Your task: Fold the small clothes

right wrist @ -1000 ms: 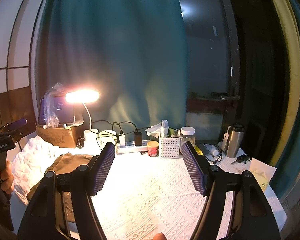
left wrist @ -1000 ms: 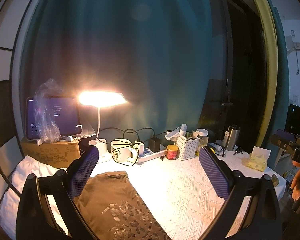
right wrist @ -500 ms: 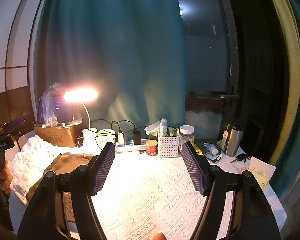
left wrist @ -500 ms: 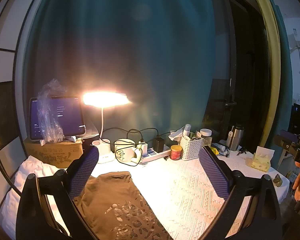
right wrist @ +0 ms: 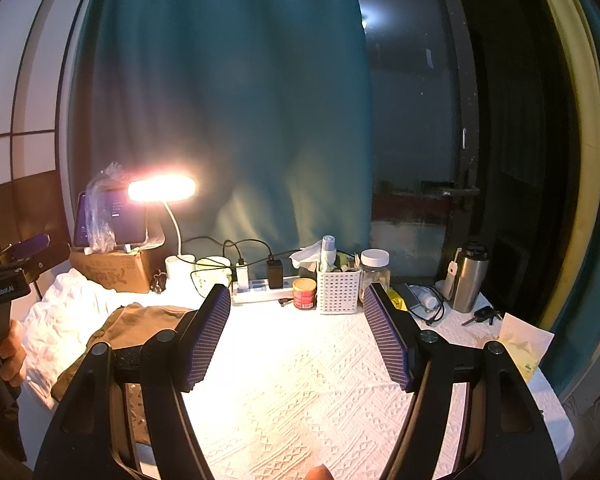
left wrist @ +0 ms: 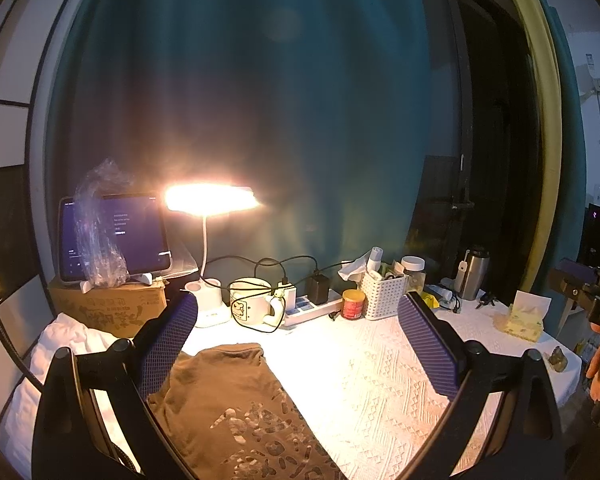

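My left gripper and right gripper both gape wide, holding nothing. Brown shirt lies flat under the left one. Risk: I pinch the white tablecloth along with the fabric, dragging the mug.

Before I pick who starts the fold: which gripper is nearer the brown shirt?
Left. The left gripper hangs right above the brown shirt; the right gripper is off to the shirt's right, over bare tablecloth.

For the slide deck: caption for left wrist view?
Open left gripper above brown shirt on white tablecloth, lamp lit.
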Motion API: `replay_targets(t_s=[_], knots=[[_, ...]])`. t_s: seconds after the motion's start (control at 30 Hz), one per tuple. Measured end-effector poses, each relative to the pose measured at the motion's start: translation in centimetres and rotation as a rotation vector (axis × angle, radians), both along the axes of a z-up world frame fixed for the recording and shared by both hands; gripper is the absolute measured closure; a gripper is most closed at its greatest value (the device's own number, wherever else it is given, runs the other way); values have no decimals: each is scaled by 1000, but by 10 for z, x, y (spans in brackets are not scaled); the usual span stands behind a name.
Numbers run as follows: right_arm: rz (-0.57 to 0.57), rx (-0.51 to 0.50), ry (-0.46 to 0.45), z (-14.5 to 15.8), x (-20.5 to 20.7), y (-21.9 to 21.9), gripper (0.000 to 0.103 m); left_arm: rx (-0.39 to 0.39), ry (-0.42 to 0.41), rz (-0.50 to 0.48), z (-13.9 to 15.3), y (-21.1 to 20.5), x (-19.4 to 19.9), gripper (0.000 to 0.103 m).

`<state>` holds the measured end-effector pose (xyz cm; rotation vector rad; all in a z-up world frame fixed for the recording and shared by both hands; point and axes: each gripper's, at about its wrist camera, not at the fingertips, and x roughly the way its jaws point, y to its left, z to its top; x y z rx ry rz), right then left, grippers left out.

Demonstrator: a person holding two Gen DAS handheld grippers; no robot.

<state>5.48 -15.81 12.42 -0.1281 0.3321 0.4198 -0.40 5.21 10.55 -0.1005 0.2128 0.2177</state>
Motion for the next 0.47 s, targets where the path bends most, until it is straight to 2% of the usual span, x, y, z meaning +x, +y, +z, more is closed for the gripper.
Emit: replay_targets(t_s=[0.47], knots=[[3,-3,6,-4,-1,0,31,8,17,3,-4,2,3,3]])
